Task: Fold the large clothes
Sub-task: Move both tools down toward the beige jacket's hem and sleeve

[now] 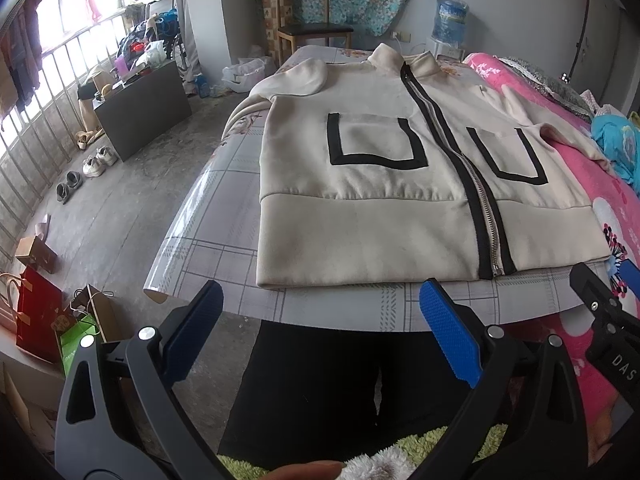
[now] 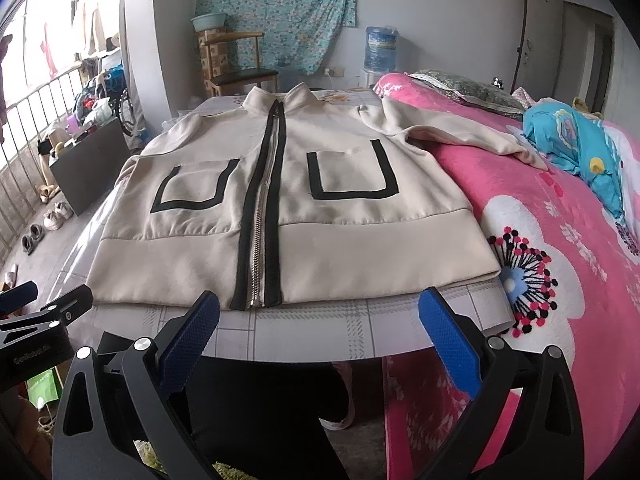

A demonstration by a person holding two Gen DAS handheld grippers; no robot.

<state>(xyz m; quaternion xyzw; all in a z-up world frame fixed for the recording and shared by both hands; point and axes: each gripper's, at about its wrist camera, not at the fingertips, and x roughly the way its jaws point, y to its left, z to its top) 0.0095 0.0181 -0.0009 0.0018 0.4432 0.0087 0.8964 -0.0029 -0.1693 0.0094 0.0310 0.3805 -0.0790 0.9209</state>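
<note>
2 grippers are held low at the near edge of the table [image 1: 224, 216], side by side, so that each camera takes in the whole garment. the left gripper [image 1: 320, 328] is held with its blue pads wide apart and nothing between them; the right gripper [image 2: 320, 328] is likewise spread and empty. the cream jacket [image 2: 288, 208] is laid flat, front up and zipped, hem toward the near edge, collar at the far end, presumably so that it can be folded cleanly. its right sleeve [image 2: 460, 136] is draped onto the pink blanket [image 2: 560, 280], while the left sleeve [image 1: 296, 76] is partly turned in. no fold is judged to be started yet.
</note>
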